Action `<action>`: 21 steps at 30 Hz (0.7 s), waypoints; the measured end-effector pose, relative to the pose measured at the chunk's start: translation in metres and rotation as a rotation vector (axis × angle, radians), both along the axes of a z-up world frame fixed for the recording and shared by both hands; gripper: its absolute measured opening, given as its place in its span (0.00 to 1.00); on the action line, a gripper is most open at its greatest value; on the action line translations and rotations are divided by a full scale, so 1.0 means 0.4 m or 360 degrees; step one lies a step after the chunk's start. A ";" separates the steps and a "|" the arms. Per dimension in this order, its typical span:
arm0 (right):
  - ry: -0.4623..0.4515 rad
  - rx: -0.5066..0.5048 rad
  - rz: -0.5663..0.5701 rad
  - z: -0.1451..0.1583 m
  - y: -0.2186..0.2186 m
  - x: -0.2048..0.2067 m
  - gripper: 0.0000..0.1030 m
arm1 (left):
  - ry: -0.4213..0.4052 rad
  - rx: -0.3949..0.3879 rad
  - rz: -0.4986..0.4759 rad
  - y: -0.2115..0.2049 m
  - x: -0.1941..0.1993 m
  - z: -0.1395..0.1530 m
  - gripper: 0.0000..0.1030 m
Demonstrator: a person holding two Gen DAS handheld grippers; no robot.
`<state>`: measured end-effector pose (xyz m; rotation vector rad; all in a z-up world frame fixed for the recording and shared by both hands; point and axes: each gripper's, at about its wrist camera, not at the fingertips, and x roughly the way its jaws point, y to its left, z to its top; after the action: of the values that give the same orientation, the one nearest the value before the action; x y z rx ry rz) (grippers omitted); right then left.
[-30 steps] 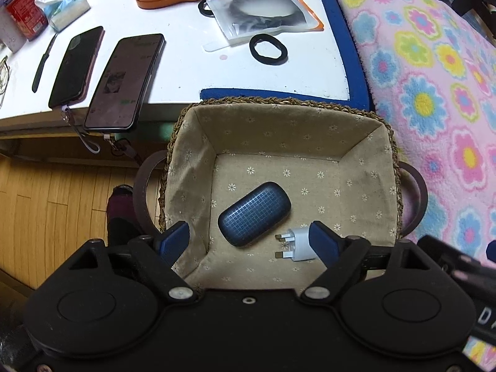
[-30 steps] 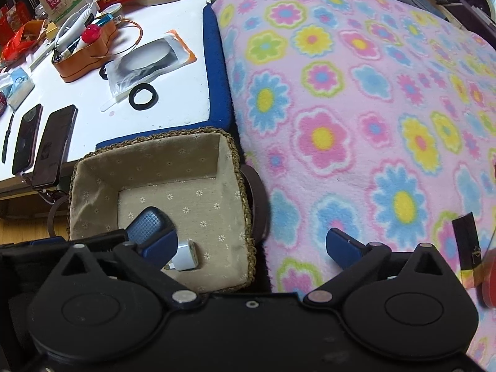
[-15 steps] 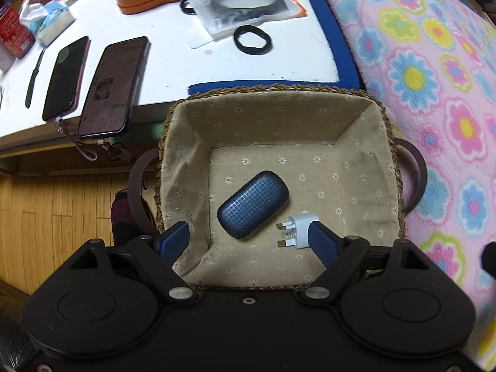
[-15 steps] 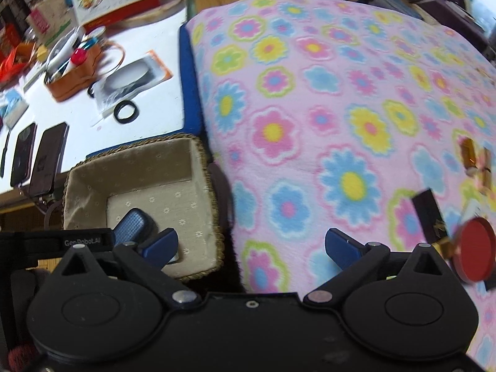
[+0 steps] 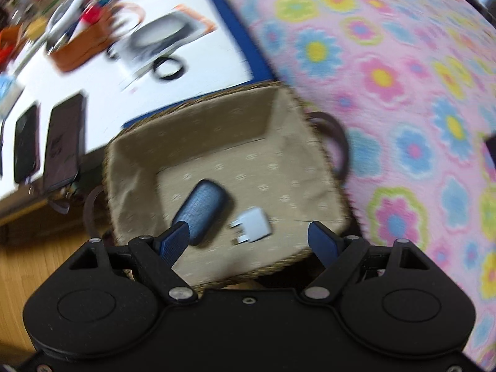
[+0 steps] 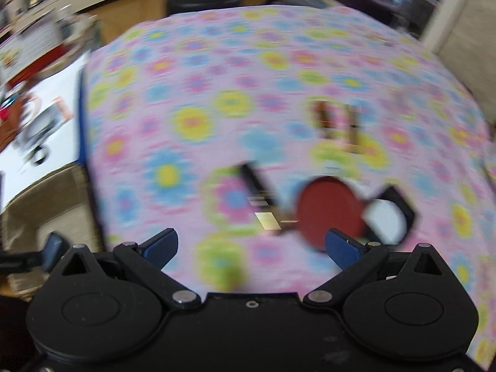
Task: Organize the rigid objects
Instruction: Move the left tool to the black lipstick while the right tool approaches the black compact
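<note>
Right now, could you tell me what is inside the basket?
The basket holds a dark blue case and a white plug, lying side by side on its lining. The left gripper covers the near edge, so anything there is hidden.

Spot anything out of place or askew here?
Nothing spilled or damaged. The basket holds a blue case and white plug; a red disc and small dark items lie loose on the floral blanket, unsorted.

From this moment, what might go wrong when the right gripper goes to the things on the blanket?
1. The red round object, a dark flat piece and a black-framed white item lie close together; the open right gripper may nudge a neighbour.
2. The soft flowered blanket could catch a fingertip.
</note>
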<state>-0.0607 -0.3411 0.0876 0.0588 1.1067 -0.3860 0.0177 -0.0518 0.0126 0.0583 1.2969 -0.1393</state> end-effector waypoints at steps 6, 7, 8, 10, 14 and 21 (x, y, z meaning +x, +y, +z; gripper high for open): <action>0.0037 -0.0086 -0.0176 -0.007 -0.168 -0.074 0.98 | -0.0069 -0.0025 -0.0207 -0.131 -0.022 0.054 0.78; 0.0045 -0.0082 -0.0205 -0.009 -0.193 -0.088 0.98 | -0.0062 -0.0050 -0.0242 -0.158 -0.023 0.061 0.78; 0.0056 -0.0075 -0.0229 -0.015 -0.209 -0.095 0.98 | -0.0061 -0.0071 -0.0281 -0.187 -0.024 0.068 0.78; 0.0078 -0.0064 -0.0261 -0.028 -0.243 -0.115 0.98 | -0.0060 -0.0086 -0.0369 -0.248 -0.031 0.078 0.78; 0.0120 -0.0043 -0.0268 -0.062 -0.272 -0.141 0.98 | -0.0044 -0.0084 -0.0534 -0.361 -0.033 0.088 0.78; 0.0110 0.0018 -0.0242 -0.108 -0.295 -0.136 0.99 | 0.0046 -0.0131 -0.0675 -0.464 0.000 0.104 0.78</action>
<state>-0.1149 -0.4593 0.0444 0.1408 1.1761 -0.5211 0.0175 -0.2376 0.0543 0.2617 1.2921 -0.5573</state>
